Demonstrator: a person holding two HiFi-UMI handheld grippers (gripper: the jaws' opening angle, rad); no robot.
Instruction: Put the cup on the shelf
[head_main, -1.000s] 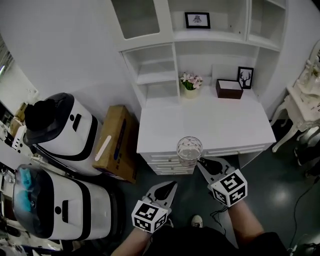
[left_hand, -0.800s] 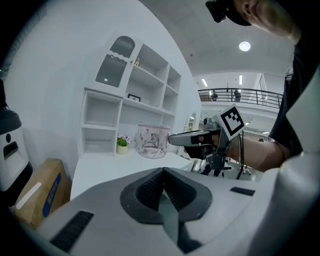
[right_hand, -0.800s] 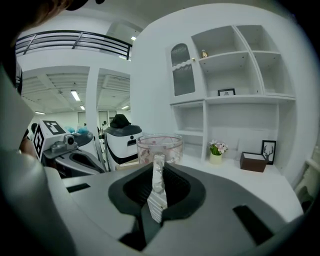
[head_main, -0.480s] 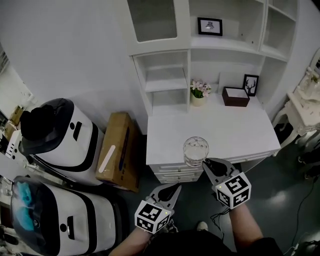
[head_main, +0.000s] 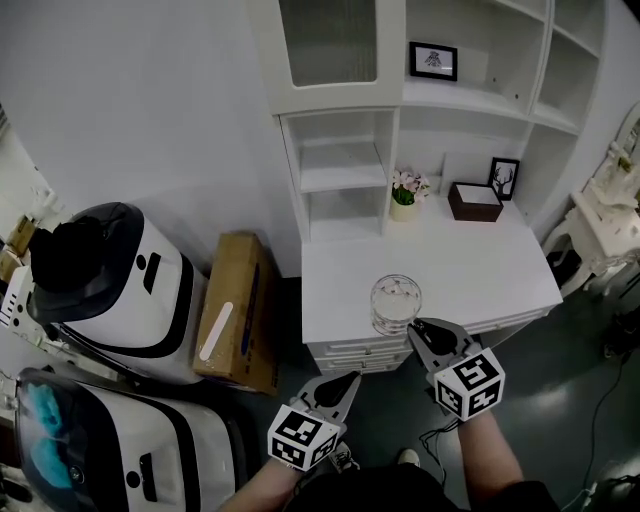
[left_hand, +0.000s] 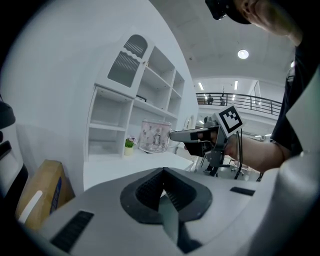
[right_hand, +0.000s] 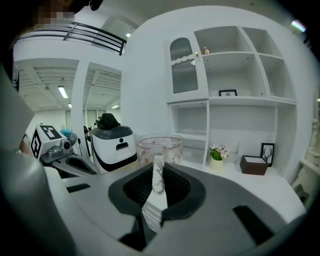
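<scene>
A clear glass cup with a pink flower print hangs over the front edge of the white desk, held by its handle. My right gripper is shut on that handle; in the right gripper view the cup stands just past the jaws. From the left gripper view the cup and the right gripper show off to the right. My left gripper is shut and holds nothing, low beside the desk. The white shelf unit rises behind the desk with open compartments.
On the desk stand a small flower pot, a dark brown box and a framed deer picture. A cardboard box lies on the floor at the desk's left, beside two white machines. A white chair stands at right.
The view has shifted toward the shelf unit, which now sits higher and more to the right. The cup has stayed in the right gripper, moving slightly right. The left gripper has barely moved.
</scene>
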